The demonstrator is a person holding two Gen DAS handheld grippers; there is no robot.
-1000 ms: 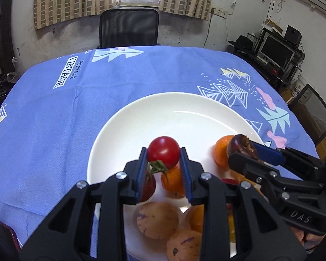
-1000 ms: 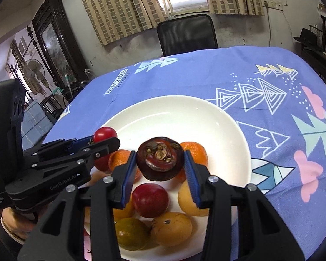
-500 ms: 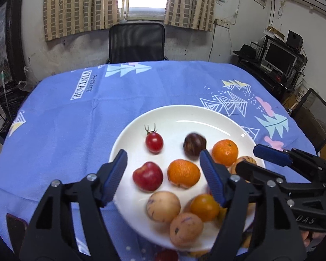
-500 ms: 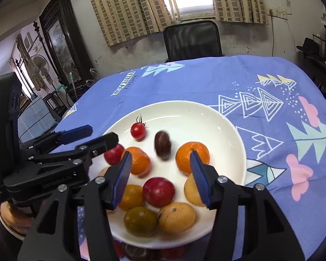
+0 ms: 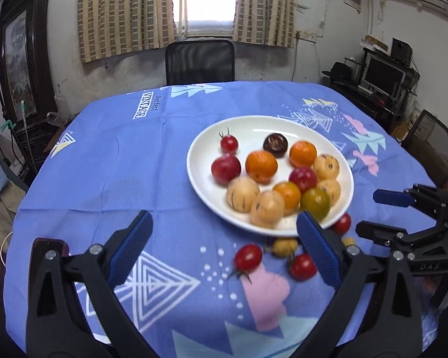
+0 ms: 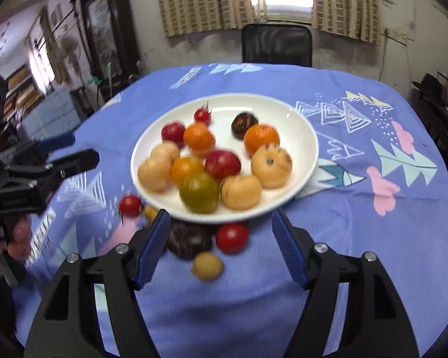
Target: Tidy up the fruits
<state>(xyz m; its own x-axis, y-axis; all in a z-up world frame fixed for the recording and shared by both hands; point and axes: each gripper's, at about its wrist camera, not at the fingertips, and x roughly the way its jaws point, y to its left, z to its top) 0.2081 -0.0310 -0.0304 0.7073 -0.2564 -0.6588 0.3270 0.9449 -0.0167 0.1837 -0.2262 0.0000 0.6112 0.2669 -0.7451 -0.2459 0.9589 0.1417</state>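
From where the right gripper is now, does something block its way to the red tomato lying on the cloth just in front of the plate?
Nothing visible does. The red tomato lies on the cloth ahead of the open right gripper; a dark fruit sits beside it, not in front.

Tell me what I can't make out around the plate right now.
- Dark fruit, right wrist view: blurred, and partly behind the right gripper's finger; its kind is unclear. The left wrist view doesn't show it.
- Red tomato, left wrist view: half hidden under the plate rim.
- Dark red object, left wrist view: covered by the left gripper frame.
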